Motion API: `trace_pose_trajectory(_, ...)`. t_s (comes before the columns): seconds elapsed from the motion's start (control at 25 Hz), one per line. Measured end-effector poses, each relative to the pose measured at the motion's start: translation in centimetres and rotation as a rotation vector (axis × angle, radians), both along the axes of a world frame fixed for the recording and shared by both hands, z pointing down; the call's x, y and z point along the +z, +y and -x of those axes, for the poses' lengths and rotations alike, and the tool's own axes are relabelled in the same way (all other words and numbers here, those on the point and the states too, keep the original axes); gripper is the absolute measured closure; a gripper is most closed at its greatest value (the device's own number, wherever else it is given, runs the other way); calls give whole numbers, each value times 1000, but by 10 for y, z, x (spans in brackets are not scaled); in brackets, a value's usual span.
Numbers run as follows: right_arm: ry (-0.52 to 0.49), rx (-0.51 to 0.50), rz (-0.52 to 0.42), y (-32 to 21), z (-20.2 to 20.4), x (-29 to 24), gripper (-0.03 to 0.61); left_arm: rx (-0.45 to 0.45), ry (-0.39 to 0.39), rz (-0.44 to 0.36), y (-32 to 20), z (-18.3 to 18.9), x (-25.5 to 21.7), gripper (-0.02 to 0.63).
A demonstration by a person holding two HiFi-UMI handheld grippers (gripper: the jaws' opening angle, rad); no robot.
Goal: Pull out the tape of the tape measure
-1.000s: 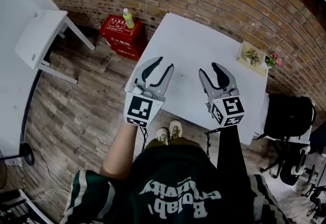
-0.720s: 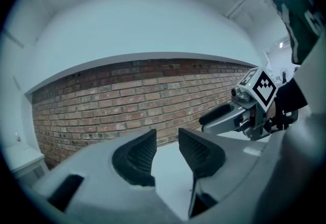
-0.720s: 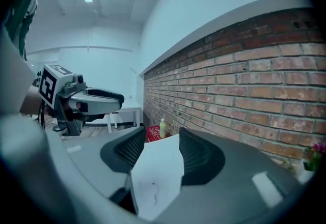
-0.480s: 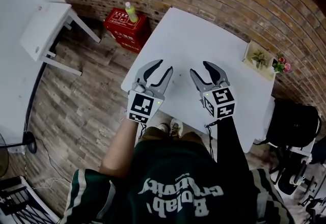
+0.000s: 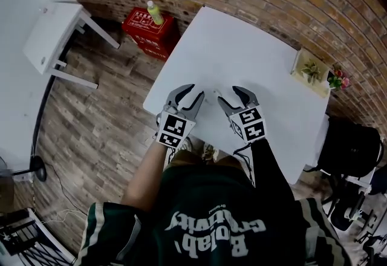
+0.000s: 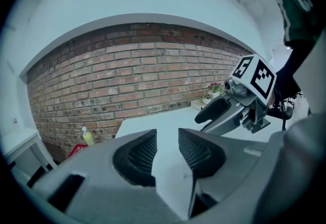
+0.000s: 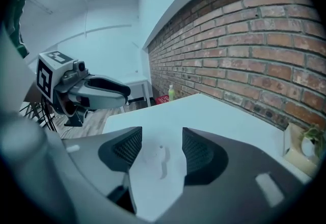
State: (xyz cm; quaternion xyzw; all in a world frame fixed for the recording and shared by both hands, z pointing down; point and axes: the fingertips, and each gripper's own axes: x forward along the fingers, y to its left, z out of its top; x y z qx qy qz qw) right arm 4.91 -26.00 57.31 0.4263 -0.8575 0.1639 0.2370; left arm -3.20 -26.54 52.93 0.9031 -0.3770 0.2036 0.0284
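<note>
A white table [image 5: 242, 41] stands on a floor of wooden planks [image 5: 97, 126]. Most of its top is bare. At the far right corner lies a shallow pale tray [image 5: 296, 71] with small green plants in it. On the near part of the top, about in the middle, lies a small pale object [image 7: 157, 158], flat and almost the same colour as the table; what it is I cannot tell. On the floor, just left of the table's far corner, stands a red crate [image 5: 142, 34], and a green bottle [image 5: 155, 12] stands upright on it. Farther left stands a smaller white table [image 5: 48, 35]. At the right, near the table, is a black chair [image 5: 351, 150].
</note>
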Motion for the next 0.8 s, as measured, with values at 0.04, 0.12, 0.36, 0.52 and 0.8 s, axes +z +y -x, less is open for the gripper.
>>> trace_pose_trajectory(0.04, 7, -5, 16, -1, 1, 8, 314, -1, -5, 15, -1, 1, 7, 476)
trace_pose_trajectory(0.12, 23, -16, 51, -1, 3, 24, 314, -1, -15, 36, -4, 2, 19, 476)
trace_pose_trajectory(0.36, 78, -65, 139, 6, 14, 64, 308, 9, -25, 99, -4, 1, 48, 476)
trace_pose_trajectory(0.52, 111, -82, 184, 10, 20, 90, 318, -1, -22, 125, -4, 4, 58, 492)
trace_pose_trajectory(0.8, 230, -140, 186, 15, 24, 116, 361, -5, -17, 176, 3, 5, 73, 494)
